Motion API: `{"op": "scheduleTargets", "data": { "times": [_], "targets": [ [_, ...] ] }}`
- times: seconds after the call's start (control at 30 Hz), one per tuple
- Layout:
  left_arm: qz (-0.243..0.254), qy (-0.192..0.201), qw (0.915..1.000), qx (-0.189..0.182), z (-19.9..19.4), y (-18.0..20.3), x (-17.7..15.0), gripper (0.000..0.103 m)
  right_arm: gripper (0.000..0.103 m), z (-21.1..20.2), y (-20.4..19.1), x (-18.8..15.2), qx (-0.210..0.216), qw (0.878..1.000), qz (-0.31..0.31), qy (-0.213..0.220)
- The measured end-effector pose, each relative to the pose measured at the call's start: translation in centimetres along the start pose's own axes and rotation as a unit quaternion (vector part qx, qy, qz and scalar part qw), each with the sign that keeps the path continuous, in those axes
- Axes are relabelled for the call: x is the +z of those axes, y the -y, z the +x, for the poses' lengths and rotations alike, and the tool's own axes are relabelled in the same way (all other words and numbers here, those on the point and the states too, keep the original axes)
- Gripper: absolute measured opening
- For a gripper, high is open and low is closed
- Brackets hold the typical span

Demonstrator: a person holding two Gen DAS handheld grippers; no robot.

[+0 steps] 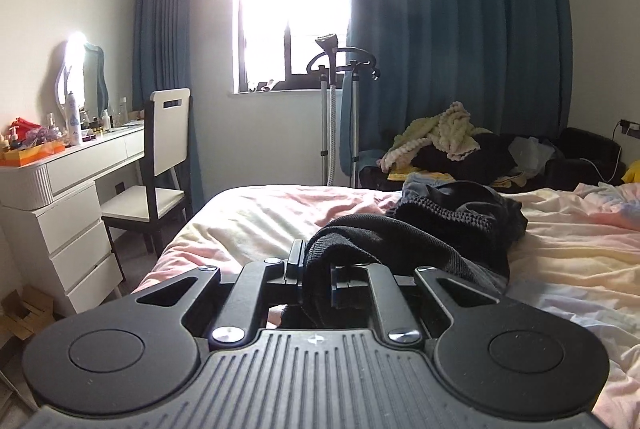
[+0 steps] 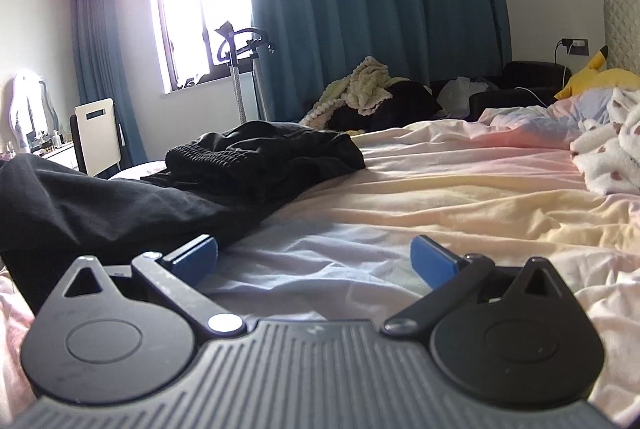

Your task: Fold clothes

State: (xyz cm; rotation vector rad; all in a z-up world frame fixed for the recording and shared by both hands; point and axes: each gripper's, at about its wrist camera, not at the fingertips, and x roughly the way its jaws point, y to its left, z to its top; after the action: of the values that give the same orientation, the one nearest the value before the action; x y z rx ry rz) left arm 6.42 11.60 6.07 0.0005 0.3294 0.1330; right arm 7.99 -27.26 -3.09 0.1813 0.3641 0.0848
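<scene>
Here, a fold of the black knit garment (image 1: 400,241) is clamped in the nearly closed jaws of the left gripper (image 1: 320,269), apparently for lifting off the bed (image 2: 440,189), while the right gripper (image 2: 314,257) is held wide and empty beside it.

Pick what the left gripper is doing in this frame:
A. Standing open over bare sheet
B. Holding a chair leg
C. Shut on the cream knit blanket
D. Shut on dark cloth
D: in the left wrist view the left gripper has its jaws closed on a fold of the dark garment, which drapes over them and trails back onto the bed.
</scene>
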Motion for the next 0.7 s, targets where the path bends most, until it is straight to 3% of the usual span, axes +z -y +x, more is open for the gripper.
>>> {"op": "scheduleTargets", "data": {
  "times": [0.17,0.27,0.37,0.43,0.5,0.7],
  "targets": [
    [-0.006,-0.008,0.9996,0.027,-3.0,-5.2,0.6,0.013,0.103,-0.5,-0.4,0.2,0.012,1.0,-0.005,0.003],
    [-0.064,-0.038,0.9963,0.043,-3.6,-9.9,0.2,0.013,0.103,-1.0,-0.8,0.2,0.023,1.0,-0.006,0.006],
    [-0.084,-0.065,0.9925,0.06,-2.6,-13.2,-1.3,0.013,0.103,-1.3,-1.4,0.1,0.034,0.999,-0.013,0.007],
    [-0.086,-0.085,0.9905,0.066,-1.3,-14.6,-2.8,0.013,0.103,-1.3,-1.8,0.1,0.041,0.999,-0.018,0.007],
    [-0.079,-0.078,0.9914,0.069,-0.6,-14.9,-4.0,0.014,0.103,-1.1,-2.3,0.0,0.047,0.999,-0.024,0.002],
    [-0.078,-0.096,0.9915,0.038,-1.1,-15.8,-5.5,0.017,0.103,-0.7,-3.2,-0.3,0.056,0.998,-0.032,-0.011]
  ]
}}
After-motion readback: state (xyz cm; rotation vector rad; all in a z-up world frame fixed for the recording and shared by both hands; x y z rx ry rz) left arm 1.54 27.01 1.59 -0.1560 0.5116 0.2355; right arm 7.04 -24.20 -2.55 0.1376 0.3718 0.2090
